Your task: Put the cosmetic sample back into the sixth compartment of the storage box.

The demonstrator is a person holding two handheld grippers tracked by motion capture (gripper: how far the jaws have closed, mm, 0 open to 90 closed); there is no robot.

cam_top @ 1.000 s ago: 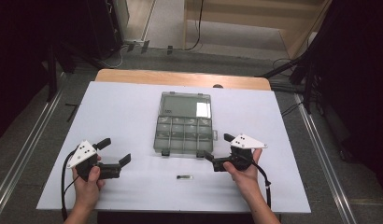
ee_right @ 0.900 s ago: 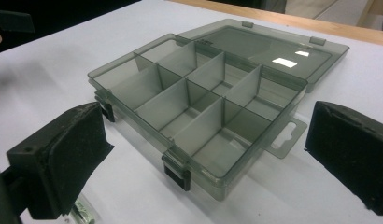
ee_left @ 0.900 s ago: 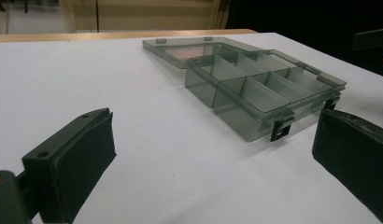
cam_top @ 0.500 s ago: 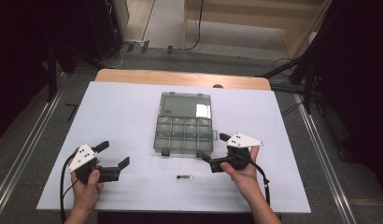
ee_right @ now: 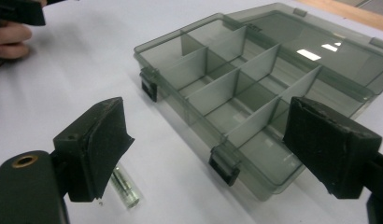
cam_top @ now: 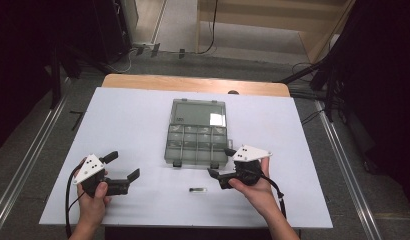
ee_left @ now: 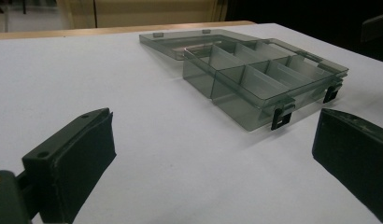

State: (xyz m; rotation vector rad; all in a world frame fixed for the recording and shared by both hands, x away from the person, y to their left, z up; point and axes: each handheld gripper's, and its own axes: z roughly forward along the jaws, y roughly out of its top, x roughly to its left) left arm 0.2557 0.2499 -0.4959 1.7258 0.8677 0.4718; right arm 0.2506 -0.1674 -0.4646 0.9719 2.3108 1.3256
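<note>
Currently my right gripper (ee_right: pixel 203 140) jaws wide, small vial (ee_right: pixel 125 189) beside one jaw, organizer box (ee_right: pixel 255 88) ahead; left gripper (ee_left: pixel 213 158) wide too.

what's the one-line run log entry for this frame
box: open, compartments look empty | vial: on table before box | left gripper: open, idle | right gripper: open, near vial

I see a white table (cam_top: pixel 133 125) with a wooden strip along its far edge. On it lies a smoky clear compartment box (cam_top: pixel 197 145), its lid folded flat open toward the far side, black latches at the near wall. A small glass vial (cam_top: pixel 197 190) lies flat just nearer me, apart from the box.
</note>
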